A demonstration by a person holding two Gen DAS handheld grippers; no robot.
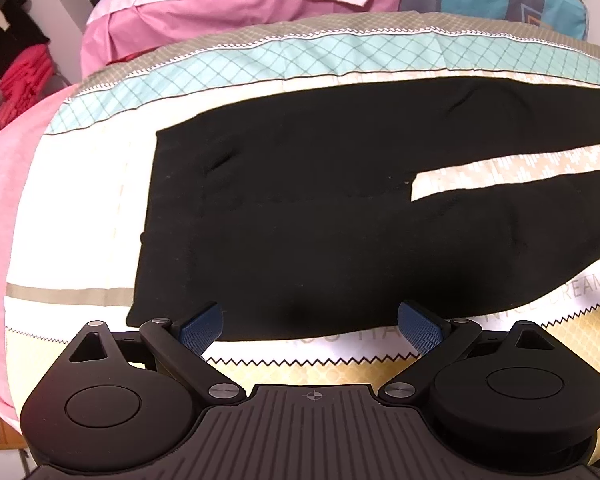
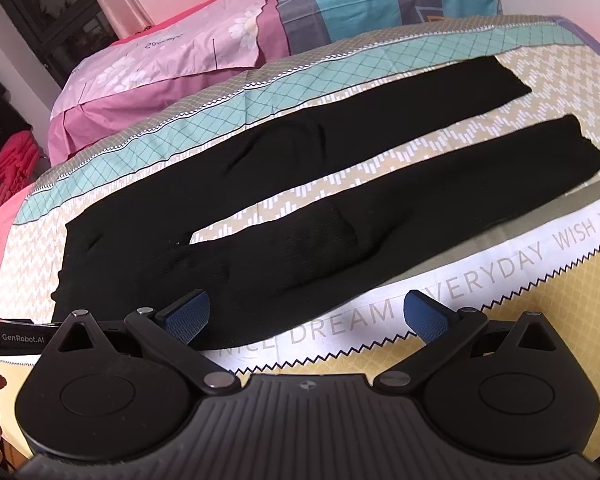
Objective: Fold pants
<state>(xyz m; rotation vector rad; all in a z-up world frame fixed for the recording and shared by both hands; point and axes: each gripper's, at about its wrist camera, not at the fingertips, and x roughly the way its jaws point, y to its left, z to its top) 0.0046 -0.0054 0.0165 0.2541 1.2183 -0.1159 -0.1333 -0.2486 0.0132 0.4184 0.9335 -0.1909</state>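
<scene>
Black fabric, left wrist view: pants point(image 1: 320, 216) lie flat on the patterned bedspread point(image 1: 80, 208), waistband to the left, legs running off the right edge of frame.
Left gripper point(image 1: 311, 326): jaws spread wide, nothing between the blue pads point(image 1: 202, 326); it hangs over the near edge of the pants by the waistband.
Right wrist view: both legs show full length, split in a narrow V with bedspread between them, cuffs at far right.
Right gripper point(image 2: 308, 316): fully parted and empty, poised above the near leg around the thigh.
Step in hand: approach before the first fold; no fold made yet, by my reading.
Next move calls for: pinching the near leg's edge at two spots and carrying it over the far leg.
Hard to make out: dark cloth hides seams and pockets; the pads may be brushing the fabric, but I cannot tell.
Cut off: pink pillow point(image 2: 160, 60) and striped bedding behind, partly.
</scene>
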